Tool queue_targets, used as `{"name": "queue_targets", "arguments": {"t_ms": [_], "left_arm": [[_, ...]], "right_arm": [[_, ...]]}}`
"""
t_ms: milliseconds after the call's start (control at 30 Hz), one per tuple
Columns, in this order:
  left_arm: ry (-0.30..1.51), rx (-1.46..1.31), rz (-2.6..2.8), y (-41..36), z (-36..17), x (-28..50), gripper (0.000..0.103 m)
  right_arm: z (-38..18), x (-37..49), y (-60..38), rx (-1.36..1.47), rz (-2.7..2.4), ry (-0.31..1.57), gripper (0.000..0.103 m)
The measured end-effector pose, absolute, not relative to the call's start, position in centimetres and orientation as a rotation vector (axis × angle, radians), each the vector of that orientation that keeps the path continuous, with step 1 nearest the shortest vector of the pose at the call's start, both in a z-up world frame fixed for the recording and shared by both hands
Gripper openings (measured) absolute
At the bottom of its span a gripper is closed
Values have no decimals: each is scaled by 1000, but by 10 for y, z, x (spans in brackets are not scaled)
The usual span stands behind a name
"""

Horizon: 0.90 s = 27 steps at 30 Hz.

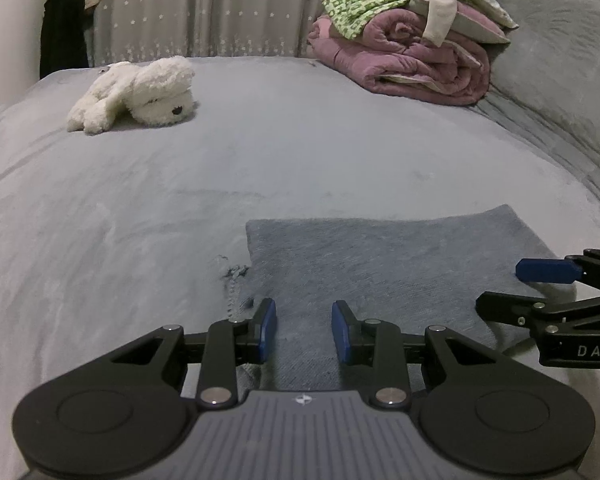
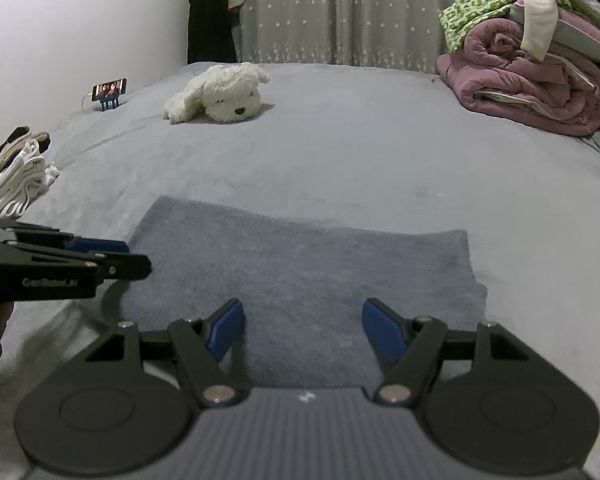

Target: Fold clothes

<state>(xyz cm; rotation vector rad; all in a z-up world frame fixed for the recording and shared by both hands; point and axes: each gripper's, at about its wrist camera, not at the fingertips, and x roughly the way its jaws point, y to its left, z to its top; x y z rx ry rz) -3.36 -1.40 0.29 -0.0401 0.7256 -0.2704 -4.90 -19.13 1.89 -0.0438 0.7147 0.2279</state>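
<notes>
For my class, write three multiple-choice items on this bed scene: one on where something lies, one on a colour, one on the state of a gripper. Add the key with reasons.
1. Where does the white plush dog lie?
A. On the grey-blue cloth
B. On the bed, far side, beyond the cloth
C. On top of the clothes pile

2. What colour is the rolled quilt under the clothes pile?
A. Pink
B. Orange
C. Black

3. How does the right gripper stand?
A. Shut on the cloth
B. Shut on nothing
C. Open over the cloth

Key: B, the dog rests on the bare bedcover well behind the grey-blue cloth; A, its folds show pink; C, its blue pads stand wide apart with cloth visible between.
</notes>
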Motion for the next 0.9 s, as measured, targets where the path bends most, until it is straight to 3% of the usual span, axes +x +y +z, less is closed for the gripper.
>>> {"name": "queue_targets", "arguments": {"t_ms": [900], "left_arm": [[764, -35, -252, -4, -3, -44, 36]], "right_arm": [[4, -54, -181, -85, 254, 746, 74]]}}
